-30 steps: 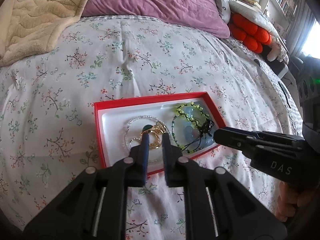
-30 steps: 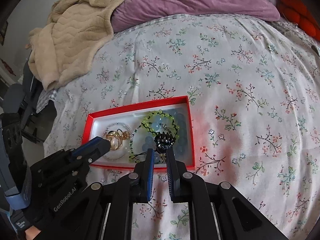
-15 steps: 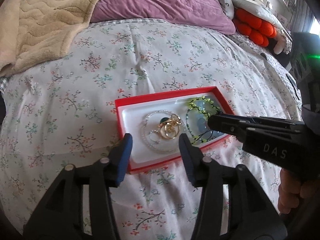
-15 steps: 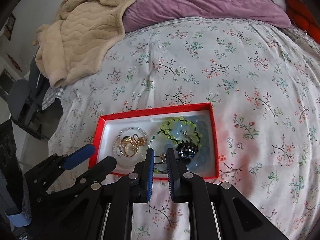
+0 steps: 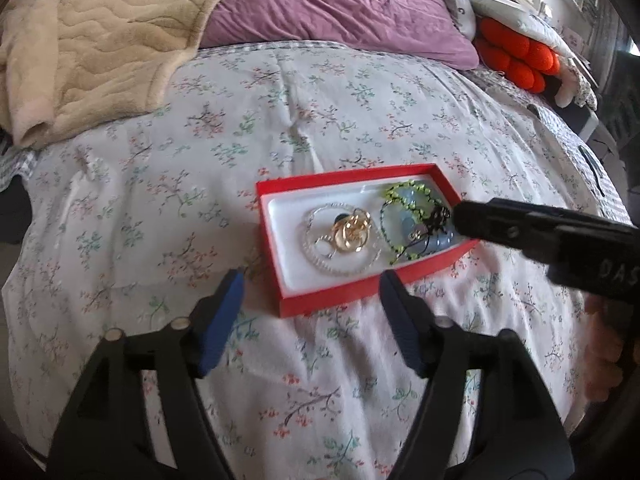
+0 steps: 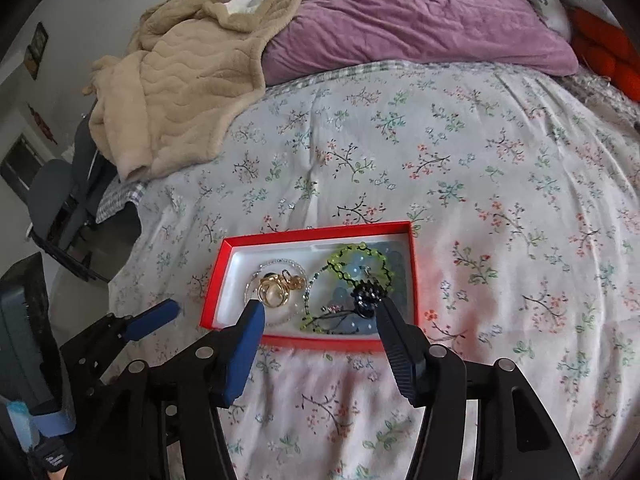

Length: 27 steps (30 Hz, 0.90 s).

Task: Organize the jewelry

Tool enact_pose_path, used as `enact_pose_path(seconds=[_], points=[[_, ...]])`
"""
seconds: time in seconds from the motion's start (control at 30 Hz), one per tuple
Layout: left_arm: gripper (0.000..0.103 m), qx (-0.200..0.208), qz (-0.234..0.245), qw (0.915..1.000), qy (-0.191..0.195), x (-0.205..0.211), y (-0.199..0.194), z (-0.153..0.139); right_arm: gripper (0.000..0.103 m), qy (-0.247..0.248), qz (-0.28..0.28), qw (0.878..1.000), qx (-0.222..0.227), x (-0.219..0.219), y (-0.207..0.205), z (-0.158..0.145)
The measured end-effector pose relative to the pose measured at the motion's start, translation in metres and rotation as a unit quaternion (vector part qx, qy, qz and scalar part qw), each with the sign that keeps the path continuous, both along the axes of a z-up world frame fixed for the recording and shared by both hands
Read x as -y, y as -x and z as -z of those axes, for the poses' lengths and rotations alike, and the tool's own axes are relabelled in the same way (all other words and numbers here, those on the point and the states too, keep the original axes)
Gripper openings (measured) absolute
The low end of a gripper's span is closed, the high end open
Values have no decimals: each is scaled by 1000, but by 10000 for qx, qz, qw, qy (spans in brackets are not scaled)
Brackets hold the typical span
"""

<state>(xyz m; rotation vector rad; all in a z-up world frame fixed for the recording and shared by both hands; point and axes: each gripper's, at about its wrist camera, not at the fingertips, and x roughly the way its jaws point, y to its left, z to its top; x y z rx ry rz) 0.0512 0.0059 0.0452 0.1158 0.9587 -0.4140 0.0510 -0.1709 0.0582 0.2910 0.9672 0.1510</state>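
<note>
Jewelry sits gathered in one red box [image 5: 360, 292] with a white lining, resting on the floral bedspread [image 5: 320, 120]. Inside the box, a clear beaded bracelet [image 5: 320, 256] circles a cluster of gold rings [image 5: 352, 232] toward nine o'clock, while a green beaded necklace [image 5: 404, 200] loops over pale blue beads toward three o'clock, with a dark beaded piece [image 6: 366, 298] lying on top of that loop. Grouping by side looks deliberate: small metal pieces in one half, strung beads in the other, so nothing tangles across the middle.

In its own view, the left gripper [image 5: 312, 296] hangs just short of the box's near edge at six o'clock, its jaws opening with nothing between them but cloth and the box corner. Seen from its own camera, the right gripper [image 6: 320, 316] likewise hovers at the near rim, jaws opening and empty; the dark beaded piece lies just beyond its right fingertip, not pinched. Both tools being empty over a filled box suggests each has let a piece go, and the sorting seems close to done.

A beige blanket [image 6: 180, 80] and purple pillow [image 6: 420, 20] lie at twelve o'clock, well apart from the box. Orange cushions [image 5: 516, 60] sit at two o'clock in the left view.
</note>
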Motion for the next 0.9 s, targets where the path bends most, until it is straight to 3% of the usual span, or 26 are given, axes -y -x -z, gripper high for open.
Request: enact_pose_path(seconds=[0.17,0.33,0.43,0.9], points=[[83,-55,-148,9998,-71,-9,11,0,69,400,109,9991,5,4,17,-7],[95,-371,-484,9977,-308,-17,19,7,80,649,173,9976,-165,5,31,-4],[95,-456,-636,9958,-468,-19,23,10,85,893,198,9952,-337,2,37,1],[95,-574,-832,9931,-595,-5,36,19,86,1240,338,9877,-890,1,53,28]])
